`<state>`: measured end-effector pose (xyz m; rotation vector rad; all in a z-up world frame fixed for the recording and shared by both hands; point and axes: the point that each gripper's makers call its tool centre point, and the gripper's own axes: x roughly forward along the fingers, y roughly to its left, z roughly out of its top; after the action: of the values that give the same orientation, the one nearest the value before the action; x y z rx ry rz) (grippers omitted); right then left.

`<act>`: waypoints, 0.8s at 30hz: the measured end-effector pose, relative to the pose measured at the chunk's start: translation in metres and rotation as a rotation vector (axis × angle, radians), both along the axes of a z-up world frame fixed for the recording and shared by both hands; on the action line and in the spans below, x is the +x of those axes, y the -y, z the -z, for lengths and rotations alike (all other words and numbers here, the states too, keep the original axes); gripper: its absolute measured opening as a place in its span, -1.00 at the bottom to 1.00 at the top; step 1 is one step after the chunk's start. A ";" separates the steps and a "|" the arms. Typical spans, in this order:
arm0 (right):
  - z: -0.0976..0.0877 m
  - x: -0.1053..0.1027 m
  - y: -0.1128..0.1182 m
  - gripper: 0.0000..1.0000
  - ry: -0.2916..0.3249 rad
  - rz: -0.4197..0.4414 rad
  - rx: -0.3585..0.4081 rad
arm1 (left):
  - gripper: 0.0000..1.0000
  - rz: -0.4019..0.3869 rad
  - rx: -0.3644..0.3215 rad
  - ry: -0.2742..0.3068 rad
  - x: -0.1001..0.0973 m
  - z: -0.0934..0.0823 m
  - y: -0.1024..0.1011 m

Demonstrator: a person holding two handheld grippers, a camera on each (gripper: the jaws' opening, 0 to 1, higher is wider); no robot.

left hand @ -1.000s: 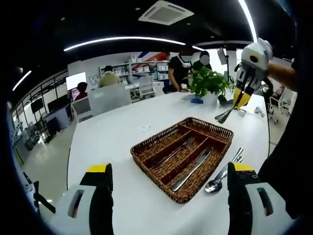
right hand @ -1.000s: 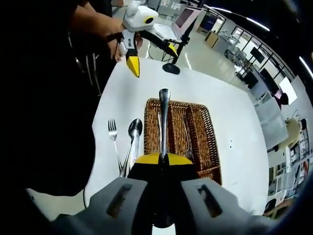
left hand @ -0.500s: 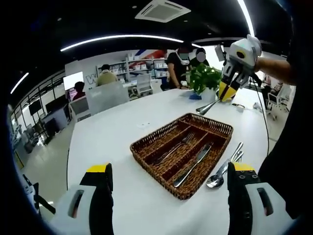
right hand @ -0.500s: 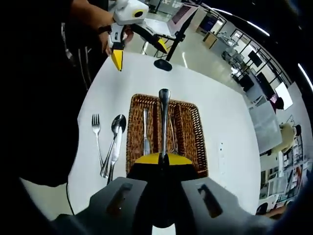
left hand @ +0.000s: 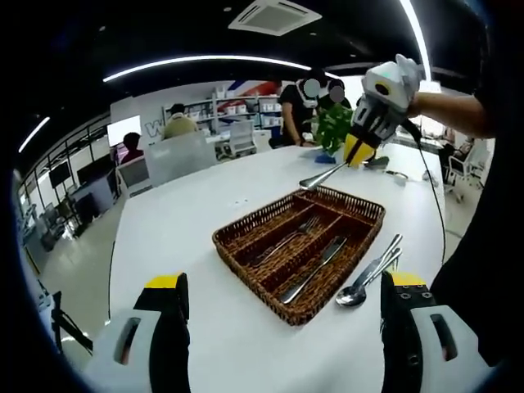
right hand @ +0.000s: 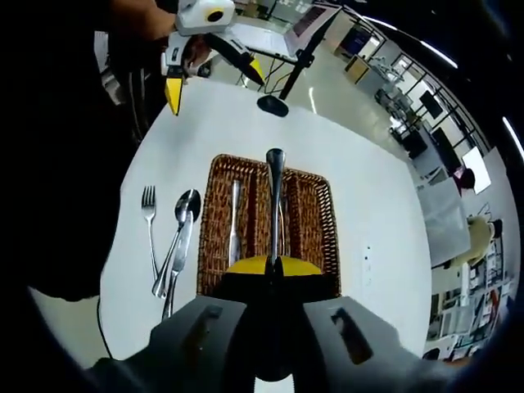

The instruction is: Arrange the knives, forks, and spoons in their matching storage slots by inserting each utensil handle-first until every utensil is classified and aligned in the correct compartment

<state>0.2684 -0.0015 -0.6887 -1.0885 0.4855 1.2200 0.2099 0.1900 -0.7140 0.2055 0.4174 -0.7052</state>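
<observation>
Woven brown wicker tray [right hand: 327, 237] at frame centre on the white table [right hand: 385, 205] is overhung by a steel utensil [right hand: 274, 196] clamped in the right gripper [right hand: 268, 264] fingers, left gripper [left hand: 278, 307] fingers spread empty; misalignment risks the wrong slot.

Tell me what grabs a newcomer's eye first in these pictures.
First, the brown wicker tray in the middle of the white table, with a fork and a knife already in its slots. Above its far end, the right gripper holds a utensil, while more cutlery lies on the table beside the tray.
</observation>
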 end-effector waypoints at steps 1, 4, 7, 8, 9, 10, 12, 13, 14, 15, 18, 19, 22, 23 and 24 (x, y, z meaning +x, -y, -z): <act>-0.001 0.001 -0.001 -1.00 0.003 -0.003 0.001 | 0.99 -0.008 0.001 0.002 0.000 0.000 0.000; -0.003 0.003 -0.002 -1.00 0.009 -0.016 -0.007 | 0.99 -0.018 -0.004 0.008 -0.002 -0.003 0.001; -0.004 0.007 -0.004 -1.00 0.018 -0.025 -0.007 | 0.99 -0.023 -0.008 0.017 -0.002 -0.006 0.001; -0.003 0.011 -0.003 -1.00 0.017 -0.023 -0.006 | 0.99 -0.029 -0.009 0.019 -0.002 -0.006 0.000; -0.003 0.012 -0.003 -1.00 0.017 -0.021 -0.004 | 0.99 -0.032 -0.010 0.018 -0.001 -0.006 0.000; -0.003 0.015 -0.003 -1.00 0.023 -0.022 -0.002 | 0.99 -0.035 -0.010 0.018 -0.001 -0.007 -0.001; -0.002 0.018 -0.004 -1.00 0.020 -0.020 -0.002 | 0.99 -0.043 -0.010 0.020 0.000 -0.008 -0.002; -0.002 0.019 -0.004 -1.00 0.021 -0.021 -0.003 | 0.99 -0.046 -0.012 0.019 0.001 -0.009 -0.003; -0.002 0.020 -0.004 -1.00 0.021 -0.021 -0.003 | 0.99 -0.049 -0.012 0.018 0.001 -0.009 -0.004; -0.002 0.021 -0.004 -1.00 0.021 -0.021 -0.003 | 0.99 -0.051 -0.011 0.017 0.002 -0.009 -0.005; 0.000 0.029 -0.003 -1.00 0.024 -0.023 -0.013 | 0.99 -0.054 -0.012 0.021 0.006 -0.011 -0.007; 0.000 0.031 -0.003 -1.00 0.024 -0.021 -0.013 | 0.99 -0.053 -0.010 0.021 0.007 -0.011 -0.007; -0.001 0.037 -0.003 -1.00 0.025 -0.020 -0.015 | 0.99 -0.051 -0.007 0.021 0.012 -0.011 -0.008; -0.002 0.038 -0.004 -1.00 0.027 -0.021 -0.014 | 0.99 -0.051 -0.007 0.020 0.014 -0.011 -0.009; -0.003 0.041 -0.004 -1.00 0.026 -0.019 -0.011 | 0.99 -0.051 -0.009 0.022 0.015 -0.012 -0.009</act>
<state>0.3089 0.0026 -0.6859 -1.1195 0.4635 1.2190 0.2253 0.1990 -0.7021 0.1935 0.3971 -0.6543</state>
